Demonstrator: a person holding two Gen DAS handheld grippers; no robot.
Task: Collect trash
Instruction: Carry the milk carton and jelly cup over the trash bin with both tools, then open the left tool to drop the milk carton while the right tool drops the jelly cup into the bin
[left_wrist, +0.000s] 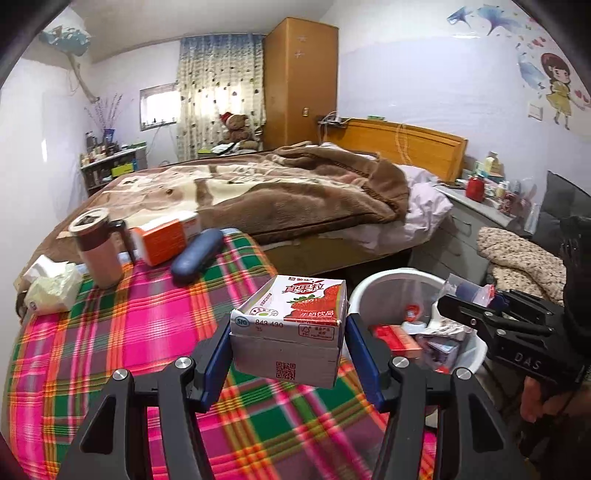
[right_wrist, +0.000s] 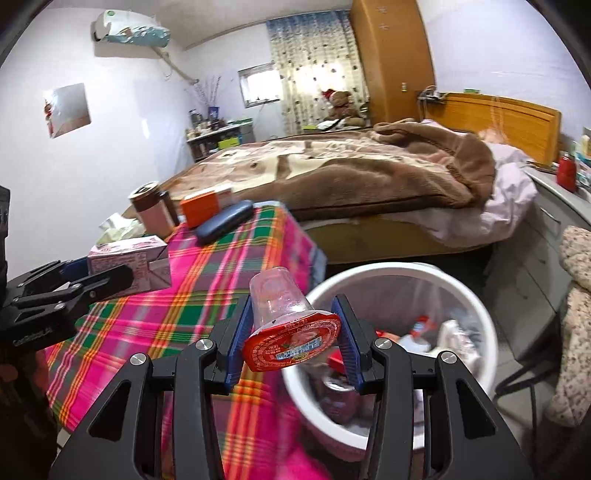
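In the left wrist view, a strawberry milk carton (left_wrist: 290, 325) is clamped between the blue pads of the left gripper (left_wrist: 288, 354) and held clear above the plaid cloth (left_wrist: 147, 332), apparently so that it can be carried to the white bin (left_wrist: 373, 291) just to the right. The carton is a squared paperboard box with a glossy printed face and slightly crushed edges. Left on the cloth are a brown mug (left_wrist: 98, 254), an orange box (left_wrist: 162, 238), a smooth blue case (left_wrist: 197, 254) and crumpled tissue (left_wrist: 55, 288). In the right wrist view, a clear plastic cup (right_wrist: 284, 310) with a red foil lid is gripped at its sides by the right gripper (right_wrist: 291, 336), tilted lid-forward at the bin's rim (right_wrist: 369, 273), probably ready for release. The bin's thin liner is seen holding mixed wrappers.
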